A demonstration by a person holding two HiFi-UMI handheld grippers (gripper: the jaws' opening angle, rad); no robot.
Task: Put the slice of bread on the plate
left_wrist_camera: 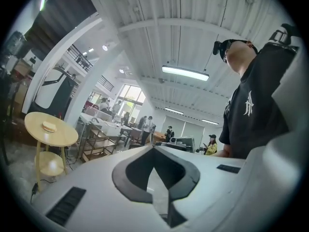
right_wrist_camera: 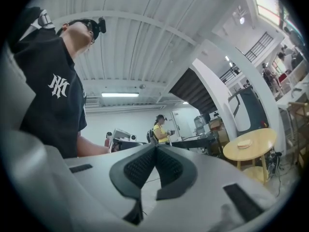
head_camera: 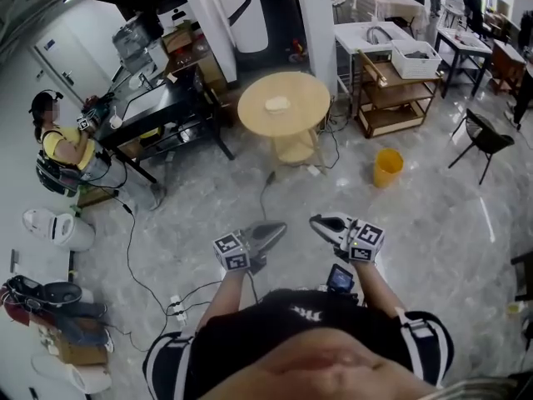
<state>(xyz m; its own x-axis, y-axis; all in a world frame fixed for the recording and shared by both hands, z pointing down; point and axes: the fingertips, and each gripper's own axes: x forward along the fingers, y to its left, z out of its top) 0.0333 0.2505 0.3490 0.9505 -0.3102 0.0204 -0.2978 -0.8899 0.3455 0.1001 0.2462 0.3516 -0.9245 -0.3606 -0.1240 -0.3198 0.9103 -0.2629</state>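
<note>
left gripper: jaws together, empty | right gripper: jaws together, empty | slice of bread: pale, flat on round wooden bench, well apart from both

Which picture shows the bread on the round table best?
The head view: it looks down on the bread, so its whole top shows on the round table. The left gripper view and the right gripper view both catch the bread from the side, small and flat.
</note>
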